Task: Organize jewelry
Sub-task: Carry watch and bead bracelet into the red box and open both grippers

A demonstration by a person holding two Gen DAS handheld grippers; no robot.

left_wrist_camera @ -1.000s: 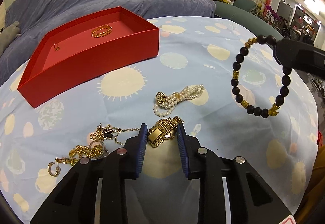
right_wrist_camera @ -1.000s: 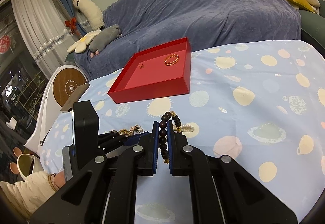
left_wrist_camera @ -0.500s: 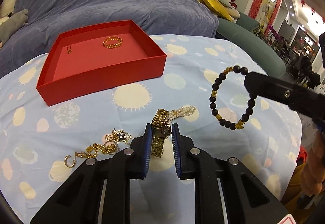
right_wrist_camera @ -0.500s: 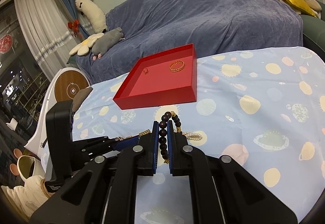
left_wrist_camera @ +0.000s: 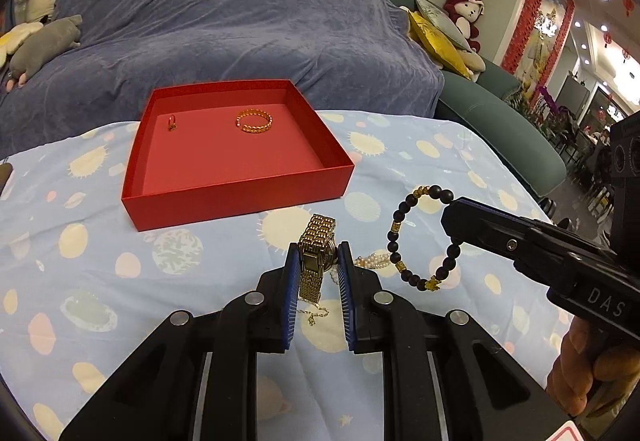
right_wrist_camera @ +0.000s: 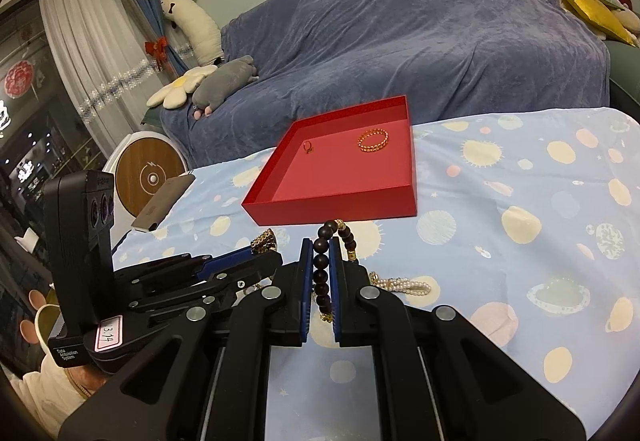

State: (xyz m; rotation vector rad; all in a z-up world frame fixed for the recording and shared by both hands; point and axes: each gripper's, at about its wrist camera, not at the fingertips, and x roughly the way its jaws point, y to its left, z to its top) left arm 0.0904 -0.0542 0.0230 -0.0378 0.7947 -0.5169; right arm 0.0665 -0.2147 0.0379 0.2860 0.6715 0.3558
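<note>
While each hand-held gripper grips jewelry, red tray (left_wrist_camera: 240,197) sits beyond.

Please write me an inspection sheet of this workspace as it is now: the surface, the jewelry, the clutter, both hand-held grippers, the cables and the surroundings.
Surface: table under a blue patterned cloth.
Job's things: red box holds a gold bangle and a small ring; pearl bracelet lies on the cloth.
Clutter: phone at the table edge.
Grippers: left hand-held gripper shut on gold watch; right hand-held gripper shut on dark bead bracelet, lifted.
Cables: nothing seen.
Surroundings: sofa under a blue cover, plush toys, curtains.
</note>
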